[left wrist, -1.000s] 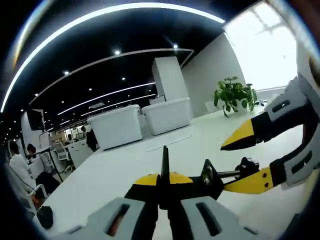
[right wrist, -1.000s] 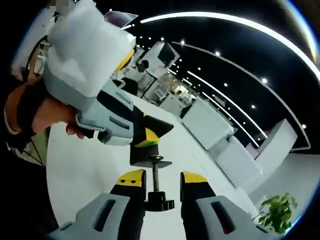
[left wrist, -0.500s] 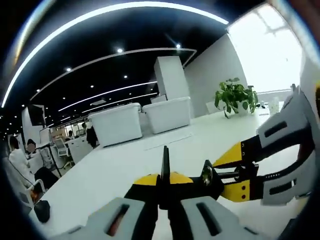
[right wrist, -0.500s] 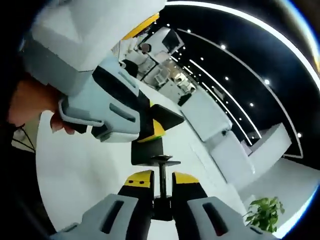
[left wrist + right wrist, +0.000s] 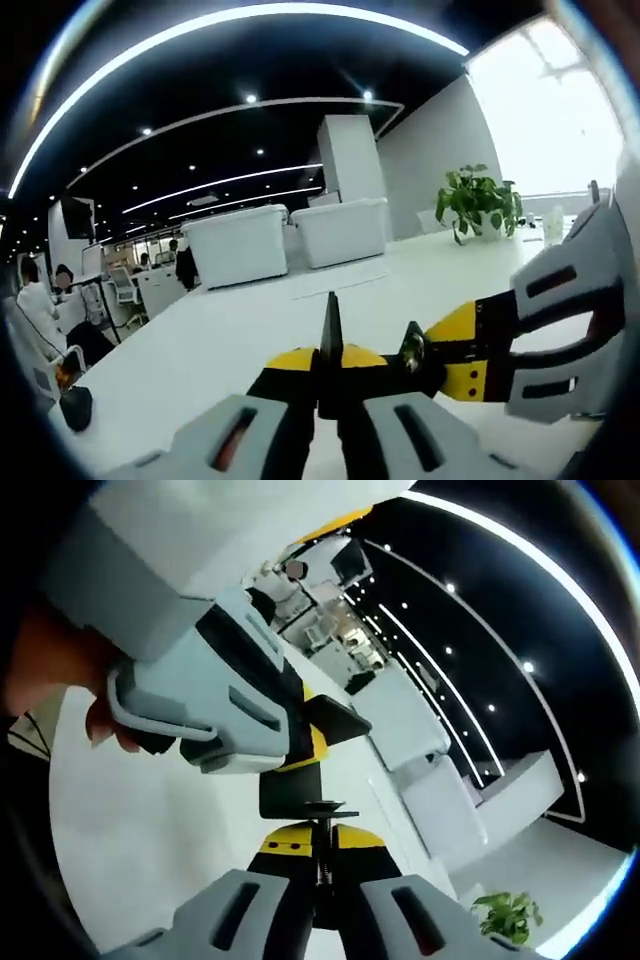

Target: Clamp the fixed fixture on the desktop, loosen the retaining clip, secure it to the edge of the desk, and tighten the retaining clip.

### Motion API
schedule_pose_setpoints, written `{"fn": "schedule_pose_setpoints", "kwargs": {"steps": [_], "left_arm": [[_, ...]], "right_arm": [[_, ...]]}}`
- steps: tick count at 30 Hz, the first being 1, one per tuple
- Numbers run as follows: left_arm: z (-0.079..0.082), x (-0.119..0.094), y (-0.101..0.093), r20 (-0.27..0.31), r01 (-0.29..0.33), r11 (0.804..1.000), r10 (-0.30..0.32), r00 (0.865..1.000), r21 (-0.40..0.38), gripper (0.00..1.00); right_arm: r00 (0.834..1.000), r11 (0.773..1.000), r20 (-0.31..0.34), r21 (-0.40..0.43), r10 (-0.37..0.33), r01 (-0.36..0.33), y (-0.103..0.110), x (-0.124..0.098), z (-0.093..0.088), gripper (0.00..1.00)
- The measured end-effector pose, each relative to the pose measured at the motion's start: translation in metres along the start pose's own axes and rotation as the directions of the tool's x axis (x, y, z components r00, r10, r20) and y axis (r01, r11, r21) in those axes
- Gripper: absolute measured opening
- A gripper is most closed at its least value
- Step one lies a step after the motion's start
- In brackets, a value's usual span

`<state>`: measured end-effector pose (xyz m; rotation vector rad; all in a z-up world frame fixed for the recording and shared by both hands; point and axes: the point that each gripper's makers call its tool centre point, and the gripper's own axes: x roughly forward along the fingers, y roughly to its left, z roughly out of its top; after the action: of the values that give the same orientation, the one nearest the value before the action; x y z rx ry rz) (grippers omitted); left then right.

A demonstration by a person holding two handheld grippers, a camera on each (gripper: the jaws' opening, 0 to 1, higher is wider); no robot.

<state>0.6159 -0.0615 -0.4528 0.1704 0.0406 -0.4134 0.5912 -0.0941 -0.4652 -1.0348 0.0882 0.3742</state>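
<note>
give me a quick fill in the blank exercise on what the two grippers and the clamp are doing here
1. The left gripper is shut on the black ____ of the clamp.
2. The right gripper is closed on the clamp's threaded ____.
3. The fingers of both grippers have tips coloured ____.
4. Far across the white desk stands a green potted ____.

Missing words: body; screw; yellow; plant

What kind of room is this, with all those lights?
Probably a big open office. There are white sofas, a long white table, a potted plant by a bright window, and people at desks further back.
</note>
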Motion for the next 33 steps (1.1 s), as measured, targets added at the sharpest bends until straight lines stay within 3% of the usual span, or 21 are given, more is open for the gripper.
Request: {"fn": "schedule_pose_setpoints", "kwargs": {"steps": [3, 7, 13, 19, 28, 33], "left_arm": [[-0.003, 0.0, -0.005, -0.013, 0.012, 1.0, -0.012, 1.0, -0.004, 0.1], [-0.004, -0.002, -0.004, -0.011, 0.008, 1.0, -0.008, 1.0, -0.011, 0.22], [-0.004, -0.001, -0.007, -0.009, 0.025, 0.999, -0.025, 1.0, -0.029, 0.25], [0.003, -0.004, -0.013, 0.017, 0.046, 0.999, -0.046, 0.999, 0.005, 0.26], [0.01, -0.033, -0.015, 0.038, 0.077, 0.997, -0.077, 0.996, 0.001, 0.27], [0.012, -0.056, -0.003, 0.052, 0.067, 0.998, -0.066, 0.996, -0.009, 0.27]], "right_arm": [[0.999, 1.0, -0.03, 0.016, -0.01, 0.01, -0.003, 0.001, -0.007, 0.02], [0.999, 0.998, -0.033, 0.056, 0.001, 0.001, -0.005, 0.002, -0.014, 0.02], [0.999, 0.997, -0.03, 0.07, 0.016, -0.013, -0.002, 0.001, -0.015, 0.02], [0.998, 0.997, -0.046, 0.078, 0.033, -0.029, 0.002, 0.001, -0.02, 0.02], [0.999, 0.993, -0.049, 0.113, 0.023, -0.017, -0.004, -0.001, -0.029, 0.02], [0.999, 0.992, -0.04, 0.123, 0.016, -0.011, -0.005, -0.004, -0.029, 0.02]]}}
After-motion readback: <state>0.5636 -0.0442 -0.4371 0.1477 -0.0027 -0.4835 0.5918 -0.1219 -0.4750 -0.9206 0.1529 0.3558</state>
